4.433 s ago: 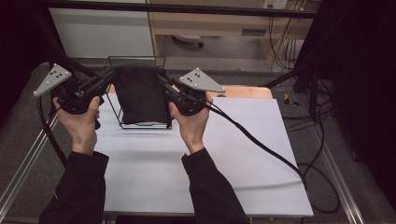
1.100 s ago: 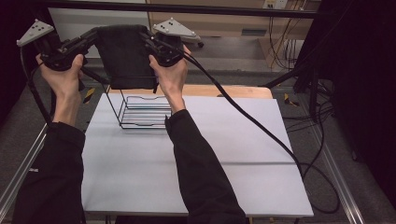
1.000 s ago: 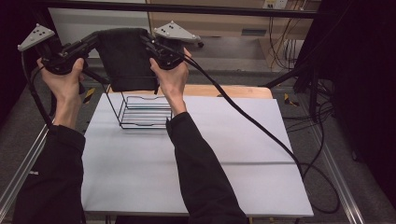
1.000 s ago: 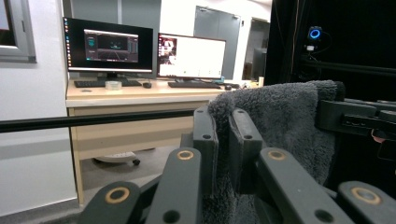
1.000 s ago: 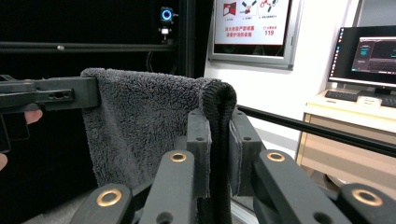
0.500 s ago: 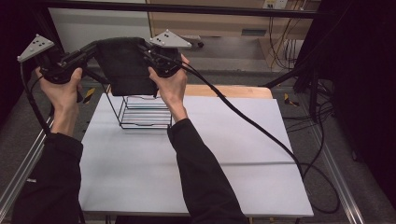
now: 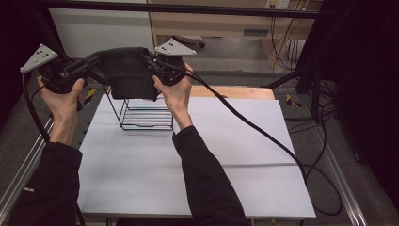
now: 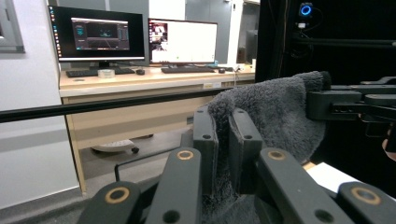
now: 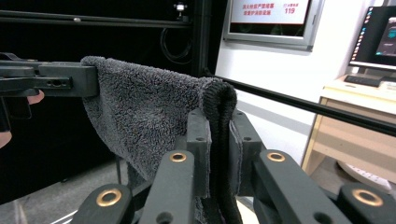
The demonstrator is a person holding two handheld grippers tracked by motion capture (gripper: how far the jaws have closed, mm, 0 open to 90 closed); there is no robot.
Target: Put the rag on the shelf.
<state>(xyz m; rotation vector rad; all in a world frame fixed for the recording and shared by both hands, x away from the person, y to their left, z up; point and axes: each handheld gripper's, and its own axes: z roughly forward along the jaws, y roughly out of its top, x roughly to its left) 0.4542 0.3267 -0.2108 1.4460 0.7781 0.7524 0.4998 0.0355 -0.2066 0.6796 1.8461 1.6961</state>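
Here, towel: a dark grey towel (image 7: 127, 73) hangs stretched between both tools, above the wire rack (image 7: 143, 113).
Left tool: left tool (image 8: 223, 140) has its jaws clamped on one towel corner, pile bulging between them.
Right tool: right tool (image 9: 218, 135) is closed on the other corner, hem pinched upright.
Rack: stands on the white bench (image 7: 197, 169), at its far left part.

I am working in a lab or office workroom. At the upper left of the left gripper view, two lit monitors (image 8: 140, 35) and keyboards (image 8: 91, 72) sit on a wooden desk (image 8: 154, 84). Black framing (image 7: 179, 8) and loose cables (image 7: 287, 44) surround my white surface (image 7: 244, 141).
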